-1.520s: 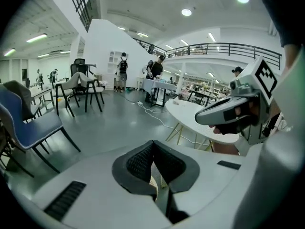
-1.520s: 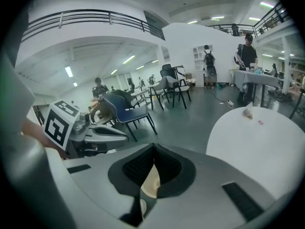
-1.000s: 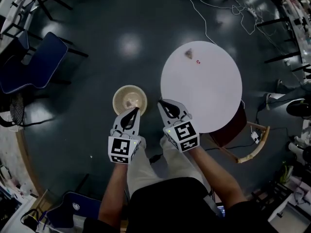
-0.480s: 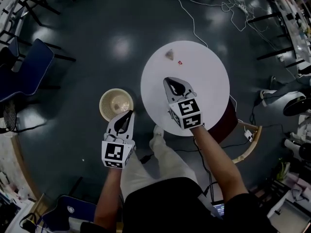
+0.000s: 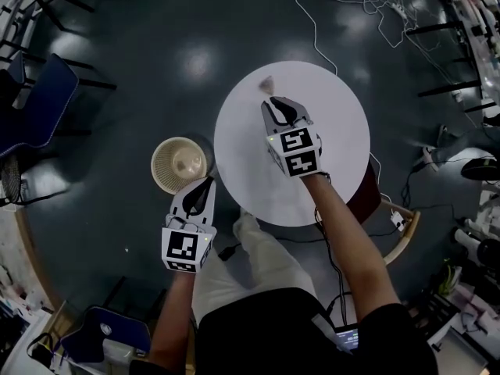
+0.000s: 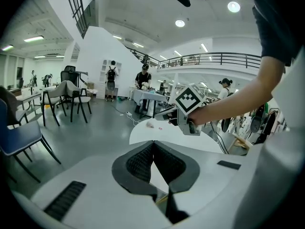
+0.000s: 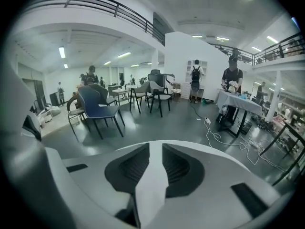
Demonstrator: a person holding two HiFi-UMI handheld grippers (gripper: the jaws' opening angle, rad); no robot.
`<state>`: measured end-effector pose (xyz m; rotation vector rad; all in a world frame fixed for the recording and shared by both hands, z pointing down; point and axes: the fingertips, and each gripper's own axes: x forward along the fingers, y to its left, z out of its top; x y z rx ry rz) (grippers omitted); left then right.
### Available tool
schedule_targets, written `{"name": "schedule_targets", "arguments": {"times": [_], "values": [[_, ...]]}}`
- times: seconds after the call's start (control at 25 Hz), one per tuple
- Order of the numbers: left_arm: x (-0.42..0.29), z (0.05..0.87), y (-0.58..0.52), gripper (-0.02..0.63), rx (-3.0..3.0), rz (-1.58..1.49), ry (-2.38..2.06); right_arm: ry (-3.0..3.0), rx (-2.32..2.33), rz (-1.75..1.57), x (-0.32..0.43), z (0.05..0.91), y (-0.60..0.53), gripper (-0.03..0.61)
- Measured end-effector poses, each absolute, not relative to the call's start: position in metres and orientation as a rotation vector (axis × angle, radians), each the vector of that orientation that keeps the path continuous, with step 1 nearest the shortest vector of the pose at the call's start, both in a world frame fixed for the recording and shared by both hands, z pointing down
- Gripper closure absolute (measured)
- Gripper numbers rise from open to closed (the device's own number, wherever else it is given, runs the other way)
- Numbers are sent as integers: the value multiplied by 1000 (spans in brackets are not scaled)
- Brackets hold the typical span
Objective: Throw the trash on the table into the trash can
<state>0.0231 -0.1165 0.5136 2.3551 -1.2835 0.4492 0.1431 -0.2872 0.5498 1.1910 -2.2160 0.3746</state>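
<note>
A crumpled paper scrap (image 5: 267, 84) lies near the far edge of the round white table (image 5: 336, 155). My right gripper (image 5: 280, 102) reaches over the table just short of it. Its jaws are opening, with a narrow gap (image 7: 155, 151) and nothing between them. From the left gripper view the scrap (image 6: 149, 124) and a tiny red bit (image 6: 159, 127) show beyond the right gripper (image 6: 183, 113). The round cream trash can (image 5: 181, 165) stands on the floor left of the table. My left gripper (image 5: 206, 182) hangs beside it, shut and empty, its pads touching (image 6: 153, 147).
Blue chairs (image 5: 35, 104) stand at the left, another one (image 5: 109, 338) at the bottom left. White cables (image 5: 328, 22) trail over the dark floor beyond the table. A wooden chair (image 5: 391, 225) sits at the table's near right. People and tables fill the hall behind.
My right gripper has gone from the table's near edge out across the top towards the paper scrap. The left gripper stays by the trash can.
</note>
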Motion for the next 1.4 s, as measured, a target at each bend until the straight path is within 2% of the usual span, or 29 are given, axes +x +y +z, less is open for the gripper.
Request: {"name": "schedule_targets", "arguments": {"times": [0.08,0.2,0.28,0.44,1.0,1.2,1.28,1.4], "values": [[29,521,-120,598,2343,453,-1285,-2192,1197,394,149,567,-300,420],[38,530,-124,597,2322,456,-1287,-2126,1199,413,160,596,-319,400],[42,534,-123,598,2310,456,-1288,-2092,1204,432,164,609,-331,363],[51,540,-125,598,2300,466,-1286,-2066,1199,484,165,626,-350,350],[56,541,-145,597,2311,458,-1289,-2081,1202,569,163,634,-363,356],[56,542,-143,597,2300,451,-1302,-2082,1203,508,163,635,-358,484],[54,543,-140,597,2295,452,-1307,-2080,1198,488,162,636,-353,512],[48,543,-137,597,2281,446,-1314,-2093,1192,483,157,632,-350,523]]}}
